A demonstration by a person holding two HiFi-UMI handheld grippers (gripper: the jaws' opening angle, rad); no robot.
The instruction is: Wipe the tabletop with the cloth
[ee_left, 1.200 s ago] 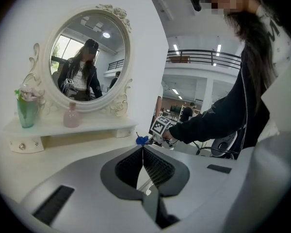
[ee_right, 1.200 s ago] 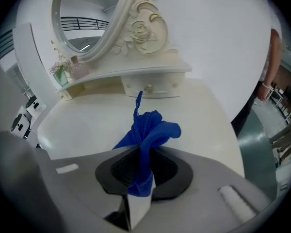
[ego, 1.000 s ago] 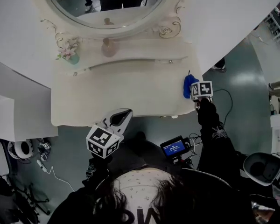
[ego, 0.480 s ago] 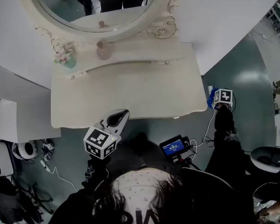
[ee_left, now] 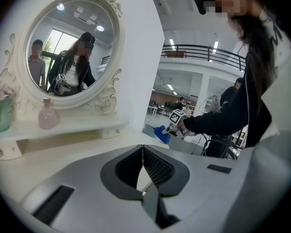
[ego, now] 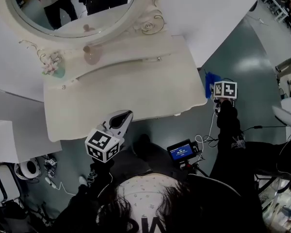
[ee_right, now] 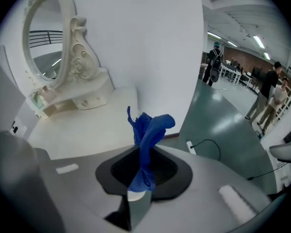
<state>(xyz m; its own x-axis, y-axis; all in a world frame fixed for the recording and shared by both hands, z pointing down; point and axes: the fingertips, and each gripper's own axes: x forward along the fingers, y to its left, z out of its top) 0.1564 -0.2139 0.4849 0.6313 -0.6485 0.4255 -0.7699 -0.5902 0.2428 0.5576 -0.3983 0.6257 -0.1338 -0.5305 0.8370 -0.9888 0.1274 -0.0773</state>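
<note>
Cloth (ego: 210, 81) first: where is it?

Blue and bunched, pinched between the fingers of the right gripper (ee_right: 144, 173). It stands up out of them in a twisted tuft. It is held in the air just past the right end of the tabletop (ego: 136, 93), over the grey-green floor (ego: 242, 47), and touches neither.

And the left gripper (ee_left: 143, 152)?

Its fingers are pressed together with nothing between them. In the head view it sits at the near edge of the tabletop, left of the middle, pointing toward it.

Who is holding the right one?

An arm in a dark sleeve (ego: 229, 125) runs up to it. The left gripper view shows that arm stretched out beside the tabletop's far corner, with the blue tuft at its end.

What stands at the back?

A raised shelf carries a pink bottle (ego: 91, 55) and, further left, a green vase (ego: 55, 70) with pale flowers. Above them is an oval mirror (ego: 63, 8) in an ornate white frame.

Anything lower down?

A small screen (ego: 180, 152) glowing blue, with cables (ego: 211, 132) trailing on the floor near it.
</note>
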